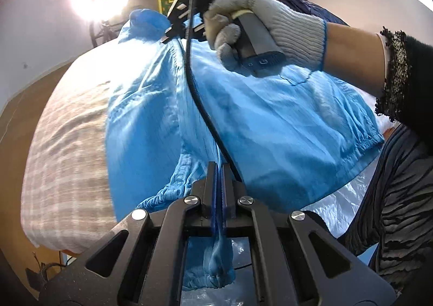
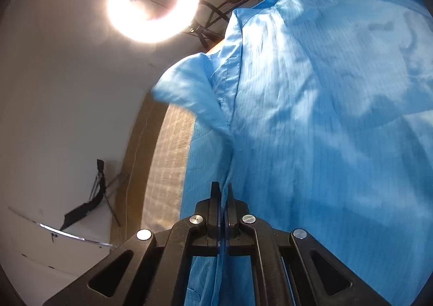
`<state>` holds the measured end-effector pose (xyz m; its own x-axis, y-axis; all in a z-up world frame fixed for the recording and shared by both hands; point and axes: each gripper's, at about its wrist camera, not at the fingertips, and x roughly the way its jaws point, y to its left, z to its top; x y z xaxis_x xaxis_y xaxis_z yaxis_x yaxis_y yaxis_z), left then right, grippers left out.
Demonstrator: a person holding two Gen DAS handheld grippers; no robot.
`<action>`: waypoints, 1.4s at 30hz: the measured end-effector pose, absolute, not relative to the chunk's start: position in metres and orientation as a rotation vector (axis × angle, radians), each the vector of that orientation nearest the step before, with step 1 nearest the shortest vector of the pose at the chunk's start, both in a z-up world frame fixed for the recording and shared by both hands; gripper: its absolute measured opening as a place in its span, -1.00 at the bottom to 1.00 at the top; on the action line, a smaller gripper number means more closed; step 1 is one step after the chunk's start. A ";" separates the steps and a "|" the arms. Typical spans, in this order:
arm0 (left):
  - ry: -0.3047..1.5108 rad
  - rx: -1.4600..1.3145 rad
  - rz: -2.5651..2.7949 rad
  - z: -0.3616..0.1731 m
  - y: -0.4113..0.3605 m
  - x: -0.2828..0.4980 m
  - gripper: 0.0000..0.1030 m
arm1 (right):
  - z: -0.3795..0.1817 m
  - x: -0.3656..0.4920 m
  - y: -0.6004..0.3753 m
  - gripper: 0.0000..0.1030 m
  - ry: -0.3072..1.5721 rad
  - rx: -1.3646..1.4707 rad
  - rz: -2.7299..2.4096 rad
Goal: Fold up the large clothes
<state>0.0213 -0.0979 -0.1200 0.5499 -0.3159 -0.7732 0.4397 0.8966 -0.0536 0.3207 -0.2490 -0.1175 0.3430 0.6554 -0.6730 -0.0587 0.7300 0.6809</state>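
L wrist view: our left claw (image 1: 219, 170) is pressed together on a bunched bit of the blue garment (image 1: 270, 127) near its elastic hem, cloth trailing down between the fingers. Garment is spread over the bed (image 1: 67, 143), partly lifted. Right claw (image 1: 173, 32) sits at the far end, gloved hand (image 1: 259, 27) on its handle, looks pinched on the collar-side fabric, cable (image 1: 200, 105) draped across the cloth. R wrist view: right claw (image 2: 223, 195) closed on a thin fold of the garment (image 2: 324, 116), which hangs in front and to the right; ring light (image 2: 153, 1) behind. Fabric reads thin, light, slick, zero stiffness, so it'll sag and slide. Imo best holds are seams/hem/corners, not mid-panel.
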 end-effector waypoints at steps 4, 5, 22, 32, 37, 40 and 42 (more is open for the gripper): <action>0.883 0.127 -0.456 -0.117 -0.100 0.023 -1.00 | -0.123 0.327 -0.254 -1.00 1.168 0.609 0.475; 0.886 0.107 -0.461 -0.116 -0.099 0.024 -1.00 | -0.124 0.329 -0.255 -1.00 1.171 0.614 0.467; 0.855 0.012 -0.552 -0.085 -0.037 -0.015 -1.00 | -0.058 0.336 -0.286 0.56 0.993 0.177 0.458; 0.979 -0.228 -0.514 -0.116 -0.010 0.050 -0.78 | -0.075 0.398 -0.249 0.55 0.952 0.249 0.518; 1.059 -0.235 -0.530 -0.143 -0.022 0.062 -0.54 | -0.086 0.413 -0.213 0.55 0.966 0.059 0.511; 1.082 -0.207 -0.576 -0.149 -0.035 0.059 -0.54 | -0.093 0.420 -0.206 0.54 0.965 -0.003 0.478; 1.085 -0.162 -0.606 -0.150 -0.046 0.053 -0.60 | -0.100 0.425 -0.204 0.37 0.974 -0.017 0.472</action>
<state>0.0533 -0.0455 -0.1500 0.3234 -0.5363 -0.7797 0.3825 0.8277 -0.4106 0.4247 -0.2042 -0.0998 0.4692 0.3775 -0.7983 -0.3925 0.8990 0.1945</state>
